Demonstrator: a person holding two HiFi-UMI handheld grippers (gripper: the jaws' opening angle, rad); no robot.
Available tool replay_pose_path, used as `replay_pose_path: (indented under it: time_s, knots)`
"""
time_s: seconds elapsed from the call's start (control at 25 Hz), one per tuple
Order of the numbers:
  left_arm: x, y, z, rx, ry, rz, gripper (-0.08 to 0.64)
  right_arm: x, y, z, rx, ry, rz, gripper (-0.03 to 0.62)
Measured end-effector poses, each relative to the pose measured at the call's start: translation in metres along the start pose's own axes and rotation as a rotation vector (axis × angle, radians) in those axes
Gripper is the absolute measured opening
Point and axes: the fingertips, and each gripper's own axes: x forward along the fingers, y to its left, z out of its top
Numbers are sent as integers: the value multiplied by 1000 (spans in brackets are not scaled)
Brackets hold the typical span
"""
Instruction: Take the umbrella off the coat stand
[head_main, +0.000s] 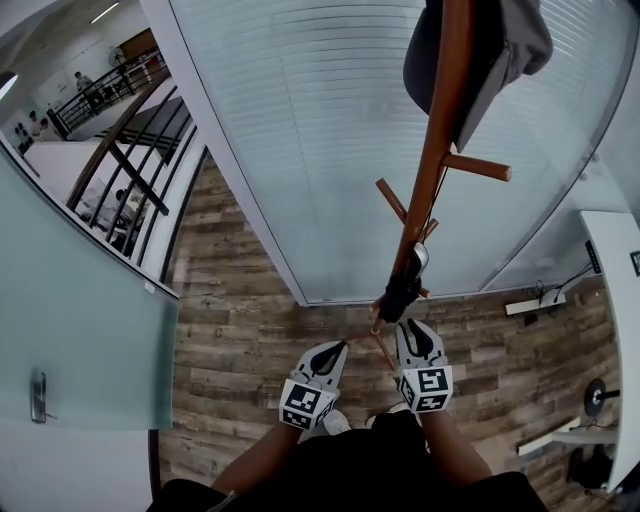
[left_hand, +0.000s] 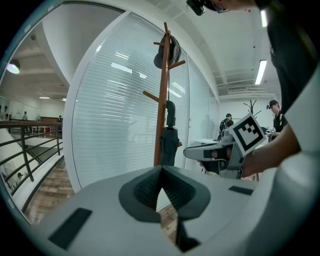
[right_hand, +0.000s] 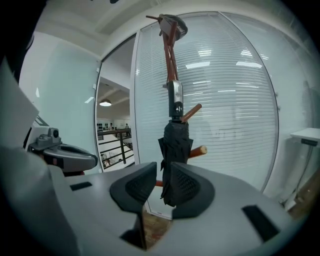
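A brown wooden coat stand (head_main: 432, 160) rises in front of a curved glass wall. A folded black umbrella (head_main: 399, 294) hangs from one of its pegs, with its grey handle uppermost. In the right gripper view the umbrella (right_hand: 176, 150) hangs just beyond the tips of my right gripper (right_hand: 161, 170). The jaws stand a narrow gap apart with nothing between them. My left gripper (left_hand: 161, 169) is shut and empty, lower left of the stand (left_hand: 161, 100). In the head view the right gripper (head_main: 415, 330) is just under the umbrella, and the left gripper (head_main: 335, 352) is beside it.
A grey cap (head_main: 495, 45) hangs at the top of the stand. The blinded glass wall (head_main: 300, 150) runs behind it, above a wood-plank floor (head_main: 230, 330). A white desk (head_main: 615, 300) stands at the right, a glass door (head_main: 70, 330) and a railing (head_main: 130, 170) at the left.
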Motion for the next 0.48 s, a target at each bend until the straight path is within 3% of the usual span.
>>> replay_pose_path:
  time_s: [0.24, 0.48]
  knots:
    - [9, -15, -6, -15, 15, -94, 14, 32, -14, -3, 40, 22, -4, 171]
    - [1, 1, -20, -42, 45, -54, 14, 59, -17, -9, 105, 39, 1, 298]
